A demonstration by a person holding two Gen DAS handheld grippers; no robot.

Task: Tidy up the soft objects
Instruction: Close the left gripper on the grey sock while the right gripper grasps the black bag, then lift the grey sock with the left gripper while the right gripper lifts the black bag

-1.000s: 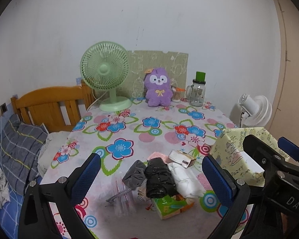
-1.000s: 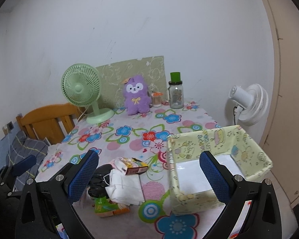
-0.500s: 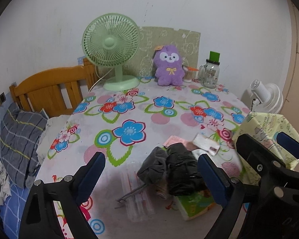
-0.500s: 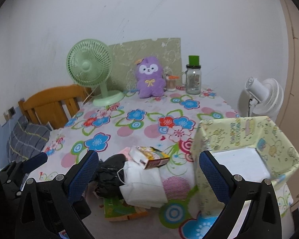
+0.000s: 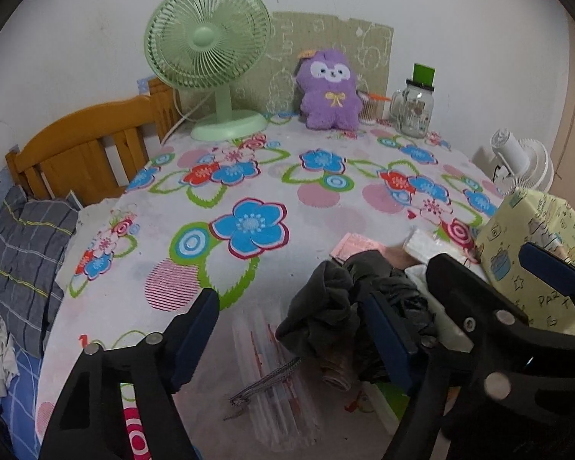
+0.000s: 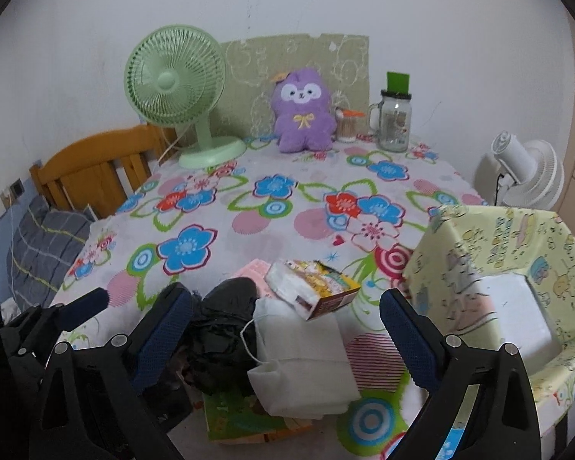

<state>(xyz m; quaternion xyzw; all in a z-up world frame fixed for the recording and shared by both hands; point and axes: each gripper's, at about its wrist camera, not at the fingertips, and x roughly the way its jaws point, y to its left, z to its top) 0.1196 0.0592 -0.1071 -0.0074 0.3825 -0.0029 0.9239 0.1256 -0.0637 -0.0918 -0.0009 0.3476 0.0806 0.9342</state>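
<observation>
A pile lies at the table's near edge: a dark grey cloth [image 5: 322, 306], a crumpled black bag [image 6: 222, 345], a white folded cloth [image 6: 303, 360] and a small printed carton [image 6: 318, 287]. My left gripper [image 5: 291, 329] is closing around the grey cloth; the right pad is at the cloth and the left pad stands apart. My right gripper [image 6: 287, 329] is wide and closing slightly, with the black bag and white cloth between its fingers, untouched. A yellow-green fabric bin [image 6: 498, 253] stands open at the right. A purple plush [image 5: 329, 92] sits at the back.
A green desk fan [image 5: 207, 50] and a glass jar [image 5: 414, 107] stand at the table's far edge. A clear packet with a hair clip [image 5: 272, 379] lies under the left gripper. Left of the table are a wooden headboard [image 5: 84, 153] and a plaid pillow [image 5: 23, 260]; a white fan [image 5: 525, 165] stands far right.
Both grippers have come down and forward to the pile. The left jaws have narrowed around the grey cloth. The right jaws now frame the black bag and white cloth.
</observation>
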